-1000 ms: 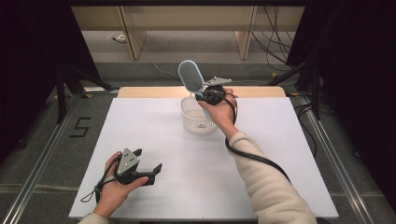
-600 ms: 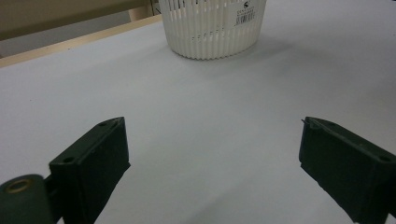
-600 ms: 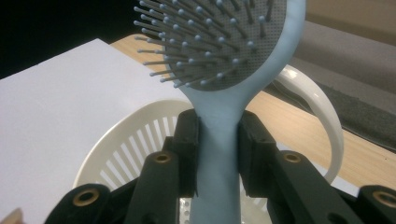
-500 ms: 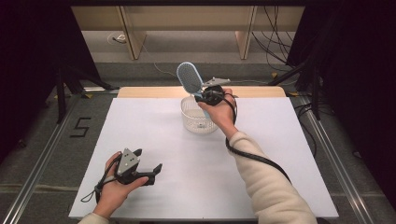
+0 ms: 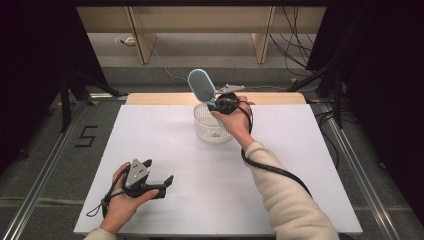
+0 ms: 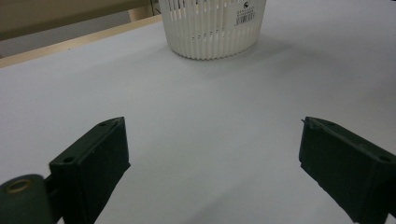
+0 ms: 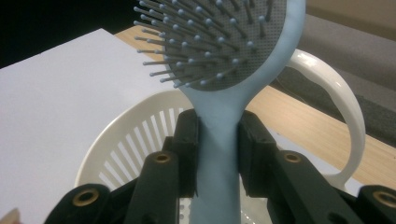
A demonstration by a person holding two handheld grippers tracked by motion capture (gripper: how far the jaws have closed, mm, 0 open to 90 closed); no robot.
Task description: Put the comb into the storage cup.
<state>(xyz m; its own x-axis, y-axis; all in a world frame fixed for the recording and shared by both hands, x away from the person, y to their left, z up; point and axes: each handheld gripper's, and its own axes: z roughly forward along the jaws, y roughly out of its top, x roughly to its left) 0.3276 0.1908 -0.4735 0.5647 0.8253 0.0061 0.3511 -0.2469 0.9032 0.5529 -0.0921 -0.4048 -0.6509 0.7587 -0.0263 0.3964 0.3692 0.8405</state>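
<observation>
A light blue hairbrush [image 5: 200, 86] with a grey bristle pad [image 7: 219, 37] is held up above a white slatted basket [image 5: 212, 126] at the far middle of the table. My right gripper [image 5: 216, 103] is shut on the brush's handle [image 7: 217, 140], with the head pointing up and away. The basket's rim and handle [image 7: 336, 93] lie just below the jaws. My left gripper [image 5: 167, 181] rests near the table's front left, jaws wide open with nothing between them. Its two black fingers [image 6: 93, 158] frame bare table, with the basket [image 6: 212, 28] farther off.
The white table top [image 5: 170, 150] has a wooden strip [image 5: 165, 98] along its far edge. Beyond it stand wooden furniture legs and cables on a grey floor. A "5" marking [image 5: 86, 136] lies on the floor at the left.
</observation>
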